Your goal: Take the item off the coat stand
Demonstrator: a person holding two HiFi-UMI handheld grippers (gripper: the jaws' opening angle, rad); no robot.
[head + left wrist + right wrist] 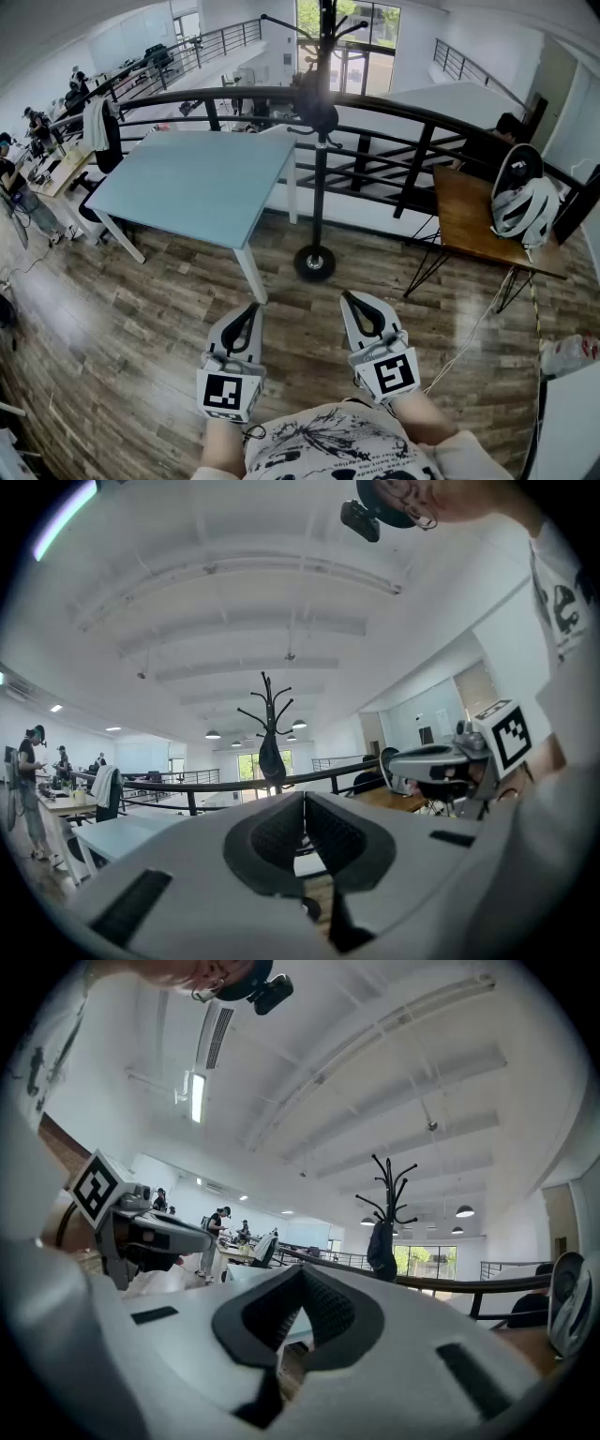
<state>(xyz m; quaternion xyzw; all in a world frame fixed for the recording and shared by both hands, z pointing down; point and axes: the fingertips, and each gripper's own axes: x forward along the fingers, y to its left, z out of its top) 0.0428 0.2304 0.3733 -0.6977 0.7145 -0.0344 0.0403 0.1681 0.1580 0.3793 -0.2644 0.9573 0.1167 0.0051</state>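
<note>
A black coat stand point(320, 187) rises from a round base point(314, 263) on the wooden floor, straight ahead by the railing. A dark item point(317, 114) hangs from it high on the pole; it also shows as a dark hanging shape point(271, 758) in the left gripper view and as the same shape point(381, 1251) in the right gripper view. My left gripper point(250, 309) and right gripper point(353, 300) are held low, side by side, well short of the stand. Both are shut with nothing between the jaws. My left gripper point(304, 799) and right gripper point(302, 1274) point toward the stand.
A light blue table point(202, 183) stands left of the stand. A black railing point(403, 117) runs behind it. A wooden desk point(469, 220) at the right carries a white and black helmet point(520, 197). People work at desks far left point(33, 131).
</note>
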